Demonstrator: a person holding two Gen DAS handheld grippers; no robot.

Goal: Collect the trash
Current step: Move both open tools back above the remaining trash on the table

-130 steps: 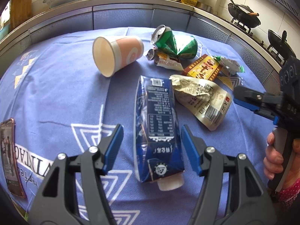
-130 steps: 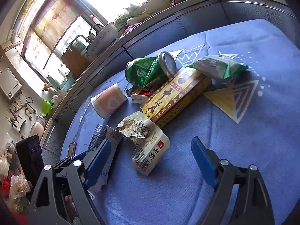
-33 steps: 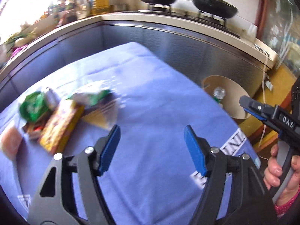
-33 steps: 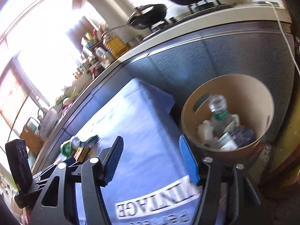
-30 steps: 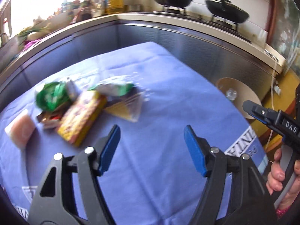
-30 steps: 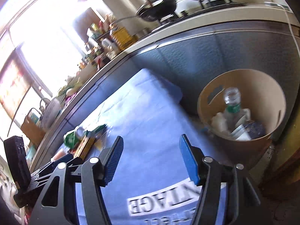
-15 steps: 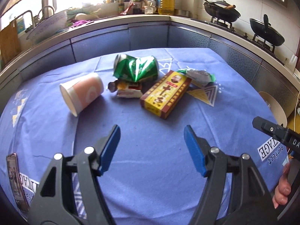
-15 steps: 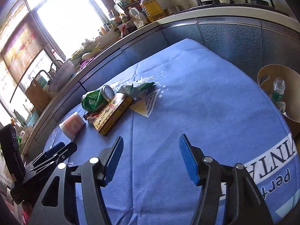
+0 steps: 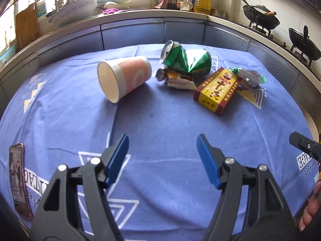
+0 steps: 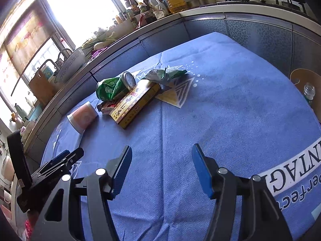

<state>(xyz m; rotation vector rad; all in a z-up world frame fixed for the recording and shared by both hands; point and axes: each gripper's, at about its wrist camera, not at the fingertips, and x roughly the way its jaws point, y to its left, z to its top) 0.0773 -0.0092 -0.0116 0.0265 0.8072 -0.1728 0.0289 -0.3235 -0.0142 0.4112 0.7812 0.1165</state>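
Observation:
Trash lies on the far half of a blue tablecloth (image 9: 160, 124): a pink paper cup (image 9: 123, 78) on its side, a crushed green can (image 9: 185, 60), a crumpled red-and-white wrapper (image 9: 178, 80), a yellow-and-red box (image 9: 217, 90) and a silver-green packet (image 9: 249, 76). My left gripper (image 9: 162, 152) hovers open and empty over bare cloth, well short of them. My right gripper (image 10: 161, 160) is open and empty too, with the box (image 10: 136, 102), can (image 10: 114, 88), cup (image 10: 83, 117) and packet (image 10: 164, 75) ahead and to its left.
A tan bin (image 10: 307, 84) holding a plastic bottle stands off the table's right edge. A phone (image 9: 18, 180) lies near the table's left front edge. A curved counter (image 9: 140, 16) with bottles, a bowl and woks rings the far side.
Both views swung left from the bin back over the table. The trash pile came to centre and nearer. Both grippers stayed open and empty.

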